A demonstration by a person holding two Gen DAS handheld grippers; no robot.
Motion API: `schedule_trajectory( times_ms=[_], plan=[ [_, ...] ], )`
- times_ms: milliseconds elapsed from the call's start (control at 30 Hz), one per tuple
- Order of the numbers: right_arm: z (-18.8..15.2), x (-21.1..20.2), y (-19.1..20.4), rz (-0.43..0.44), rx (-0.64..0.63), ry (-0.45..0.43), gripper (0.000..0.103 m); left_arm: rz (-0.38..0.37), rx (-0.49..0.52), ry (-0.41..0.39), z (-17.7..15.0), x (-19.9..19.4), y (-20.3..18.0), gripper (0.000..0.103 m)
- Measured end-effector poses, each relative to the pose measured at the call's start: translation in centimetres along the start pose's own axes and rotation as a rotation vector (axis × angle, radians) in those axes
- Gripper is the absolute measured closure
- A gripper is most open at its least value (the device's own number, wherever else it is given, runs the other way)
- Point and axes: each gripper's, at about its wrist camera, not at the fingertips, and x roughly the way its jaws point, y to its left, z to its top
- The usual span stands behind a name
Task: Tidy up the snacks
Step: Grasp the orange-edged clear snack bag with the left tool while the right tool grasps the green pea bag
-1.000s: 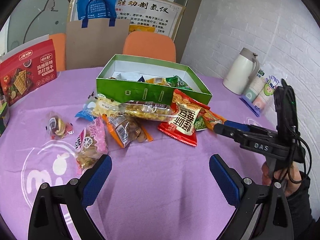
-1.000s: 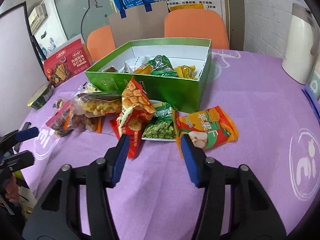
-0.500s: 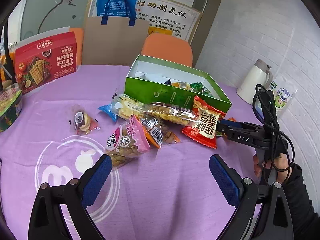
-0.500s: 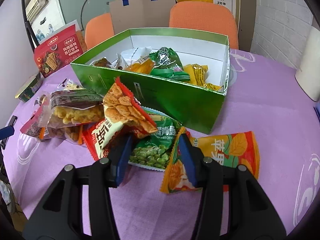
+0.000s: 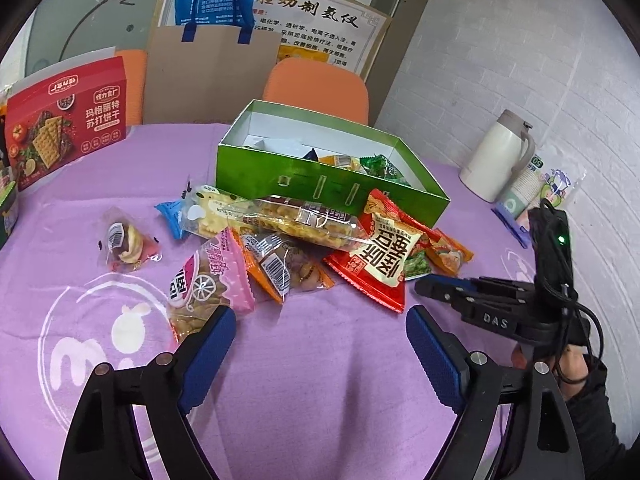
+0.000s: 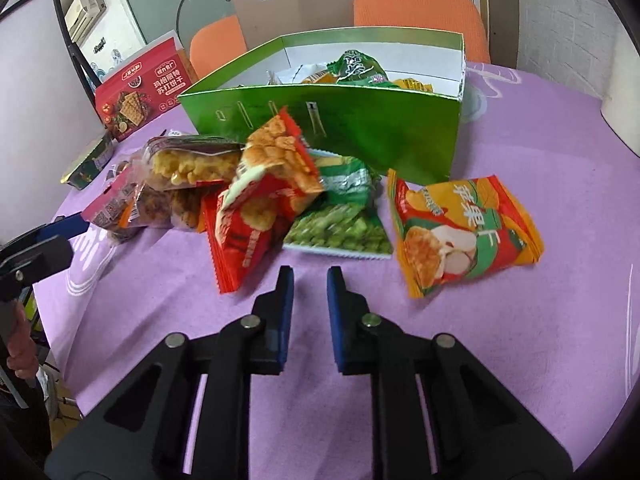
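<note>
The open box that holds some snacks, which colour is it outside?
Green outside, white inside; the open box shows best in the right wrist view.

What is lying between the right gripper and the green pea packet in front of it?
Nothing: in the right wrist view only bare purple tablecloth separates the right gripper, jaws nearly together and empty, from the green pea packet.

bright even light, sharp focus, fisheye-warped edges
</note>
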Motion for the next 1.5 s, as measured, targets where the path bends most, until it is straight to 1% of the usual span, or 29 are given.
schedule_trajectory(
  times_ms=[33,100,167,267,300,367,433,500,567,600,667,700,733,767,800,867,967,1100,1300,1433,1500],
  plan=[
    [0.2,-0.1,0.2,-0.014,-0.011,-0.009,0.084,0.014,-0.005,-0.001,0.1,0.4,-0.1,0.014],
    [0.8,-0.3,0.4,-0.024,-0.019,-0.027,0.079,0.035,-0.015,-0.008,0.4,1.3,-0.1,0.014],
    [1.4,-0.4,0.4,-0.040,-0.018,-0.046,0.065,0.066,-0.032,-0.023,0.7,2.0,0.1,0.014],
    [2.1,-0.1,0.0,-0.077,-0.007,-0.053,0.063,0.108,-0.055,-0.033,1.1,3.0,0.7,0.014],
    [2.2,0.0,-0.3,-0.071,0.005,-0.053,0.063,0.113,-0.067,-0.028,1.2,3.4,1.1,0.014],
    [2.4,0.3,-0.7,-0.053,0.030,-0.050,0.062,0.106,-0.096,-0.018,1.4,4.0,1.7,0.018],
    [2.7,0.6,-0.9,-0.043,0.040,-0.049,0.061,0.106,-0.115,-0.012,1.7,4.5,2.2,0.019],
    [3.0,0.9,-0.9,-0.040,0.038,-0.050,0.056,0.109,-0.134,-0.011,2.0,5.0,2.6,0.019],
    [3.3,1.2,-1.0,-0.026,0.044,-0.051,0.042,0.102,-0.152,-0.003,2.3,5.5,3.0,0.019],
    [3.5,1.6,-0.9,-0.031,0.041,-0.047,0.041,0.097,-0.159,0.004,2.4,5.9,3.2,0.019],
    [3.6,2.3,-1.0,-0.034,0.036,-0.044,0.041,0.095,-0.165,0.018,2.6,6.6,3.5,0.019],
    [3.7,2.6,-1.3,-0.025,0.047,-0.032,0.041,0.097,-0.165,0.025,2.7,6.9,3.6,0.023],
    [3.7,2.7,-1.5,-0.011,0.061,-0.024,0.041,0.091,-0.164,0.041,2.6,7.3,3.7,0.038],
    [3.8,2.7,-1.6,-0.005,0.069,-0.027,0.042,0.069,-0.165,0.063,2.6,7.8,3.9,0.045],
    [3.7,2.7,-1.7,0.003,0.069,-0.022,0.046,0.048,-0.178,0.065,2.5,8.0,4.1,0.045],
    [3.6,2.4,-1.4,0.001,0.048,-0.027,0.056,0.038,-0.189,0.062,2.5,7.9,4.3,0.046],
    [3.2,1.8,-1.0,-0.001,0.041,-0.030,0.061,0.043,-0.167,0.070,2.4,7.6,4.1,0.047],
    [2.1,0.8,-1.2,0.021,0.077,-0.031,0.061,0.024,-0.141,0.089,1.4,6.5,3.5,0.048],
    [-1.2,-2.9,-1.4,0.045,0.139,-0.054,0.061,-0.022,-0.094,0.111,-0.7,3.9,2.5,0.048],
    [-3.0,-3.8,-0.8,0.020,0.126,-0.026,0.059,-0.045,-0.022,0.137,-2.3,2.5,1.3,0.046],
    [-3.7,-4.2,-0.6,0.006,0.120,-0.026,0.054,-0.032,0.003,0.154,-2.9,2.0,0.7,0.045]
  ],
)
